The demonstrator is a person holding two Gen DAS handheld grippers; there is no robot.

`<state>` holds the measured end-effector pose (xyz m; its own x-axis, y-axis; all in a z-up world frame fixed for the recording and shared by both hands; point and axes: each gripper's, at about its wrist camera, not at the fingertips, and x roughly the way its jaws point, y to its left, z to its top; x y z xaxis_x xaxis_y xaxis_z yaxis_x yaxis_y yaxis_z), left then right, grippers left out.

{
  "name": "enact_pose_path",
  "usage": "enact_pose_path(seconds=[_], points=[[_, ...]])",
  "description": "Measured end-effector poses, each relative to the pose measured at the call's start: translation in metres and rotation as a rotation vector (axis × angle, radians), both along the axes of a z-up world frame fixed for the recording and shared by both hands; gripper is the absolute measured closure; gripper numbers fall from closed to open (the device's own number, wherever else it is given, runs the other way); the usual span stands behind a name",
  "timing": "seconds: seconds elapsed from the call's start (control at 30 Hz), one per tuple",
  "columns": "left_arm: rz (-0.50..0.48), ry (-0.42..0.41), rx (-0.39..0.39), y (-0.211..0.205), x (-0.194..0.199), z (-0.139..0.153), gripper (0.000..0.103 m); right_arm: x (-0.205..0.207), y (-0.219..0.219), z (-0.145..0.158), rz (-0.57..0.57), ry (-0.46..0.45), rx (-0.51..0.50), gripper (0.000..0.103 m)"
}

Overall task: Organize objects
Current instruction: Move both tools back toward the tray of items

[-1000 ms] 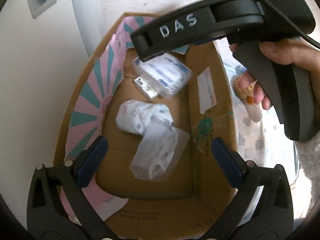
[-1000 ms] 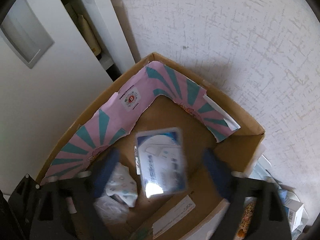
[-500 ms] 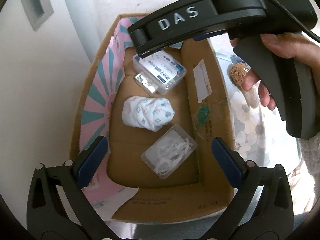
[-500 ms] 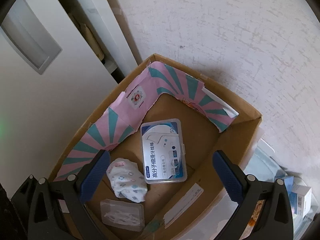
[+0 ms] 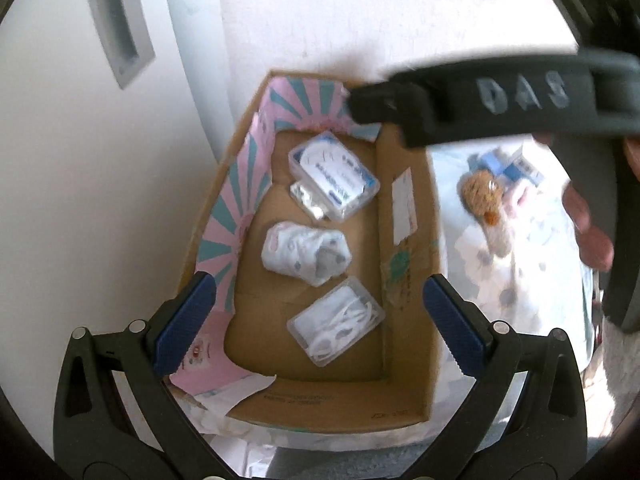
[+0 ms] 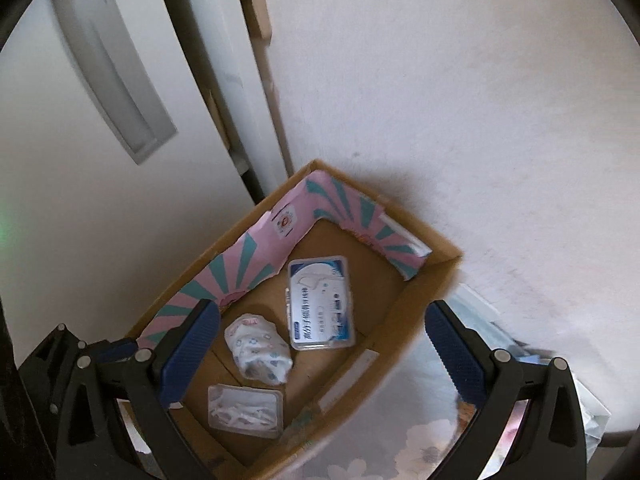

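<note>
Below us, both of our grippers hang over an open cardboard box [image 5: 404, 216] that stands against a white textured wall [image 6: 460, 112]. Our left gripper [image 5: 316, 318] has its blue-padded fingers spread wide with nothing between them, and our right gripper [image 6: 322, 350] is likewise spread wide and empty. From the left wrist view we see the right gripper's black body crossing the upper right, marked with the letters DAS, held by a hand [image 5: 588, 220] at the frame's right edge.

Three things lie in a row on the box floor. Toward the wall end sits a clear plastic case with a blue and white label [image 6: 320, 302]. In the middle rests a small bundle of white patterned cloth [image 6: 258, 354], close beside the case. Nearest us lies a smaller clear case of white floss picks [image 6: 245, 410], just beside the bundle. A pink and teal striped liner [image 6: 240, 258] runs along two inner walls of the box. Outside the box, on its right, we see a flowered cloth [image 5: 516, 280] with a few blurred small items on it.
</note>
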<state>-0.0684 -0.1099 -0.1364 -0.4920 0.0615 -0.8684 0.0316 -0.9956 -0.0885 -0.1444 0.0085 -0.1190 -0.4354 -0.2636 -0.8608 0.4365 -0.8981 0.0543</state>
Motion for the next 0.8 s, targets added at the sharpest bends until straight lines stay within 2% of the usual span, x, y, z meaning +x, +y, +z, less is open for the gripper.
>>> enact_pose_path(seconds=[0.13,0.27,0.47,0.63,0.67,0.8], points=[[0.028,0.066,-0.026,0.006,0.001,0.022,0.0,0.021,0.023,0.031,-0.026,0.082,-0.003,0.001],[0.028,0.145,-0.067,0.02,0.001,0.05,0.0,0.042,0.057,0.064,-0.044,0.133,-0.049,0.001],[-0.031,0.214,-0.028,0.047,-0.006,0.079,0.0,0.075,0.12,0.112,-0.108,0.248,-0.097,0.001],[-0.065,0.239,-0.018,0.077,-0.016,0.093,0.0,0.098,0.173,0.132,-0.189,0.32,-0.072,0.001],[-0.067,0.244,-0.018,0.084,-0.017,0.096,0.0,0.102,0.183,0.133,-0.234,0.328,-0.059,0.001],[-0.082,0.249,-0.003,0.108,-0.025,0.099,0.0,0.117,0.23,0.133,-0.292,0.334,-0.025,0.001]])
